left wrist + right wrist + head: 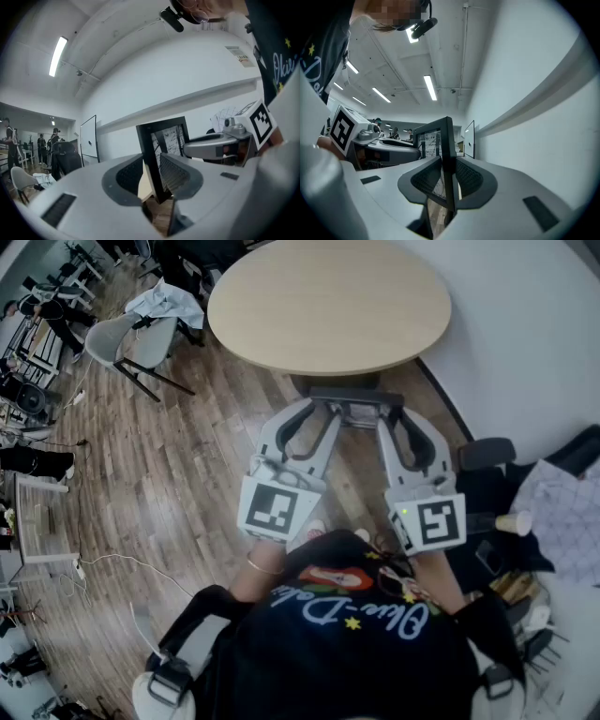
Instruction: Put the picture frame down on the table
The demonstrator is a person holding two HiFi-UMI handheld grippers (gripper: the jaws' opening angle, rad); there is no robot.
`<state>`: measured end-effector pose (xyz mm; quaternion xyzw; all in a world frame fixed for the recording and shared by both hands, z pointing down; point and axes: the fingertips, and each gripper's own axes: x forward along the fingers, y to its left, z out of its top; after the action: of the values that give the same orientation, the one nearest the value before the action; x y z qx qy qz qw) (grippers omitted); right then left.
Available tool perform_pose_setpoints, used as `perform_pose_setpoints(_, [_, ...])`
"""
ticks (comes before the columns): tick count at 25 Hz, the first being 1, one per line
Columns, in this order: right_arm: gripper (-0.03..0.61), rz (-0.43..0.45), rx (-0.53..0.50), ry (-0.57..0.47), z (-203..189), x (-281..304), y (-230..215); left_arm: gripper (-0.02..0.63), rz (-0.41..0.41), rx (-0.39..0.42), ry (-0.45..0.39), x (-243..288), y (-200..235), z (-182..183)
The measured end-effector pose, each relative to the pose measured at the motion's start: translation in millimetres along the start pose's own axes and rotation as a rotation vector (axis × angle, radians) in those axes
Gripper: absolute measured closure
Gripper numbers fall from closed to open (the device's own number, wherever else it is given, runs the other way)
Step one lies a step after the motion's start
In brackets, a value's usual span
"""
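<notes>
A black picture frame (354,397) hangs upright between my two grippers, above the wooden floor and just short of the round tan table (328,301). My left gripper (314,416) is shut on the frame's left side. My right gripper (394,420) is shut on its right side. In the left gripper view the frame (161,140) stands between the ribbed pads of the left gripper (152,176), showing a sketch-like print. In the right gripper view the frame's black edge (446,145) is pinched between the pads of the right gripper (447,180).
A grey chair (122,338) draped with cloth stands left of the table. A white wall runs along the right. Black chairs, bags and a paper cup (514,522) crowd the floor at right. Desks and people are at the far left.
</notes>
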<state>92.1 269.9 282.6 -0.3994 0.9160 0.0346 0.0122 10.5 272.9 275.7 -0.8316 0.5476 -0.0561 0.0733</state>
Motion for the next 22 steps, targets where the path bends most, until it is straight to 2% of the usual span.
perform_pose_setpoints(13, [0.497,0.026,0.025,-0.014,-10.3,-27.0,-29.3,0.499,0.017,0.000,0.019,14.2,-39.3,-3.4])
perform_pose_setpoints(22, [0.497,0.068,0.037,-0.007,-14.6,-25.4,-28.2,0.499,0.062,-0.005,0.045,11.1,-39.6,-7.4])
